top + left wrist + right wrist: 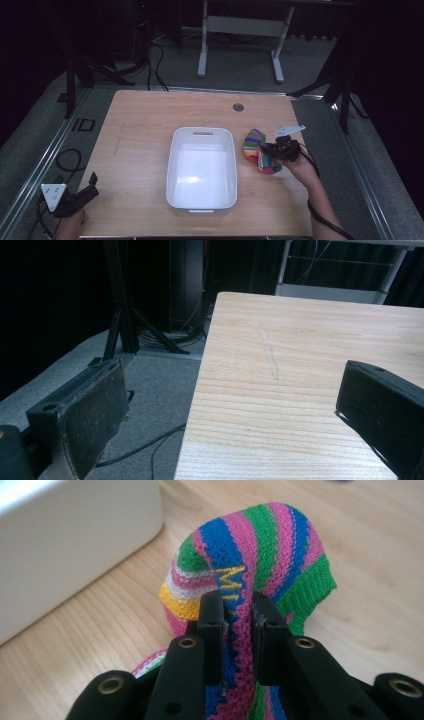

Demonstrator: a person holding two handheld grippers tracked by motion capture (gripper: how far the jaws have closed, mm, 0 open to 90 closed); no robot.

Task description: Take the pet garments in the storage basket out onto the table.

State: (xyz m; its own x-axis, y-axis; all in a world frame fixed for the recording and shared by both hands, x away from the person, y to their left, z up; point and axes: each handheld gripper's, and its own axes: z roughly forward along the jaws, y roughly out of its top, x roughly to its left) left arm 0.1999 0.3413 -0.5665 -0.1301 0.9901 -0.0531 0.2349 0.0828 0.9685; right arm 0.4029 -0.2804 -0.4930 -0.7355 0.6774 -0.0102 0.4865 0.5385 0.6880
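Observation:
A knitted sock (pixel 256 145) striped in pink, blue, green and yellow lies on the wooden table to the right of a white bin (pixel 202 167). My right gripper (pixel 266 148) is shut on a fold of it; in the right gripper view the sock (pixel 260 545) bulges up past the two black jaws, which pinch the fabric between them (pixel 239 622). My left gripper (pixel 90 186) rests at the table's front left corner, its jaws wide apart with nothing between them (pixel 230 405).
The white bin's wall (pixel 65 540) stands close to the left of the sock. The table (pixel 145 130) has a small round grommet (pixel 238 107) near its far edge. Cables and stand legs lie on the floor (pixel 150 390) beyond the table's left edge.

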